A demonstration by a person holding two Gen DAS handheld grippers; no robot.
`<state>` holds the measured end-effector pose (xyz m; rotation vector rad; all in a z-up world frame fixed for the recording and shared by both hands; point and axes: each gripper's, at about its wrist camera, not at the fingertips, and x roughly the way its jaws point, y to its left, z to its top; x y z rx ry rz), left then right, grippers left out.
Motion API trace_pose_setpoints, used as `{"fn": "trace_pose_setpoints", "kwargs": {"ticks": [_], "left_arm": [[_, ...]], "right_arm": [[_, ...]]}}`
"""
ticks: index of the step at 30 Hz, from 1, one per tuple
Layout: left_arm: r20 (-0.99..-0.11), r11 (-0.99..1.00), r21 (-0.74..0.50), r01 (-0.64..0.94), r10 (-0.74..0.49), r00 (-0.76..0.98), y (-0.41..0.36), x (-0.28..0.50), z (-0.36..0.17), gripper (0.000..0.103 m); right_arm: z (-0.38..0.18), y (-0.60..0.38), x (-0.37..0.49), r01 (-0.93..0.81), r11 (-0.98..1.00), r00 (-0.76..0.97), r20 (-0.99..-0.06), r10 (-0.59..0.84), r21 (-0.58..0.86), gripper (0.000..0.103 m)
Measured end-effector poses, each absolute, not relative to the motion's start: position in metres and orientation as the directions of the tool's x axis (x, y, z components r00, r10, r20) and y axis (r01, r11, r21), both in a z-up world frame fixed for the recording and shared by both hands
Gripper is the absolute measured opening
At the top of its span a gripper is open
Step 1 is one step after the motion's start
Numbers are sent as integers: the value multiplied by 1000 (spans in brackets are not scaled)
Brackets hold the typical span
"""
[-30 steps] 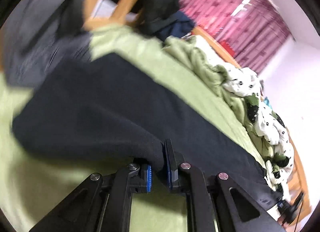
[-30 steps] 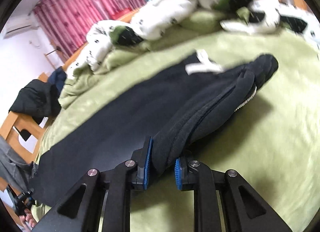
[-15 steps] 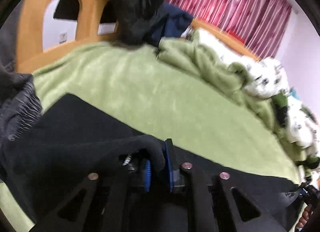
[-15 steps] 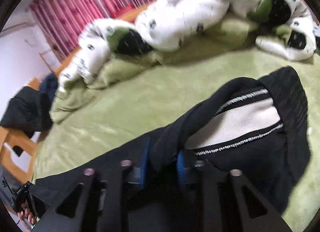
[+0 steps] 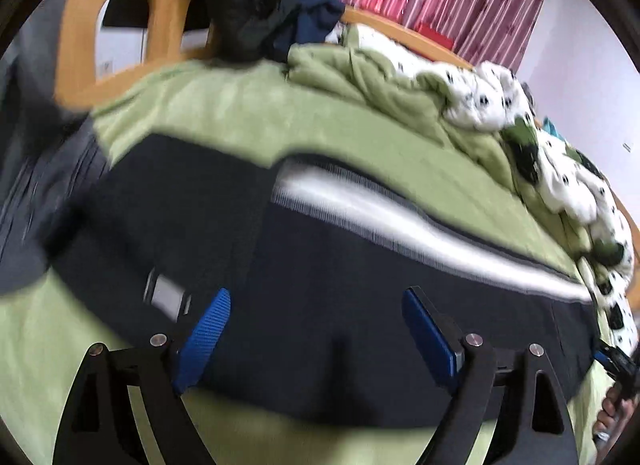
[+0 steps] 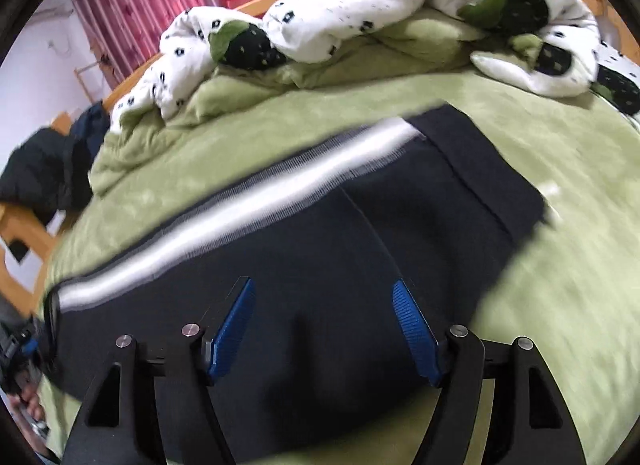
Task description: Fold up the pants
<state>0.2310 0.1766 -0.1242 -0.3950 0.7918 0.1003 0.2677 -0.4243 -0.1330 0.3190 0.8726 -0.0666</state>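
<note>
Lying flat across the green bed cover (image 5: 248, 121), the dark pants (image 5: 340, 305) are recorded as folded over once, with the white-lined waistband (image 5: 400, 221) uppermost along the far edge. At the left, a wooden bed frame (image 5: 168, 5) draped with dark clothing is noted. The left hand-held gripper (image 5: 316, 325) is catalogued as released, blue pads spread wide above the cloth with nothing pinched. The right hand-held gripper (image 6: 324, 325) is likewise released over the pants, its jaws apart. At the right, a white patterned duvet (image 6: 360, 5) is heaped. One fold is judged done; further folding and smoothing are judged outstanding. Against the earlier frames, where each gripper was clamped on a raised fold of cloth, both sets of jaws have just been opening, and the cloth has been laid down.
</note>
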Motion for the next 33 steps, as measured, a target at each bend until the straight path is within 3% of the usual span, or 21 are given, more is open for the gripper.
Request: {"fn": "trace_pose_setpoints", "kwargs": {"ticks": [6, 11, 17, 18, 19, 21, 23, 29, 33], "left_arm": [[-732, 824, -489, -287, -208, 649, 187, 179, -183, 87], [-681, 783, -542, -305, -196, 706, 196, 191, -189, 92], [-690, 758, -524, -389, -111, 715, 206, 230, -190, 88], [-690, 747, -518, -418, -76, 720, 209, 232, -192, 75], [-702, 740, -500, -450, -42, 711, 211, 236, -193, 65], [-729, 740, -450, -500, 18, 684, 215, 244, -196, 30], [-729, 729, -459, -509, 19, 685, 222, 242, -195, 14], [-706, 782, -442, -439, -1, 709, 216, 222, -168, 10], [-698, 836, -426, -347, -60, 713, 191, 193, -146, 10]], "right_arm": [[-180, -459, 224, 263, 866, 614, -766, 190, 426, 71], [-185, -474, 241, 270, 781, 663, -697, 273, 563, 75], [-189, -474, 291, 265, 777, 686, -678, 264, 571, 75], [-190, -473, 302, 269, 782, 684, -683, 255, 562, 72], [-190, -473, 310, 278, 789, 685, -689, 236, 547, 58], [-190, -475, 327, 310, 791, 680, -704, 203, 528, 32], [-190, -482, 330, 313, 758, 701, -678, 221, 572, 24], [-157, -495, 307, 291, 703, 760, -603, 242, 649, 15], [-128, -510, 276, 301, 736, 759, -619, 200, 606, 14]]}}
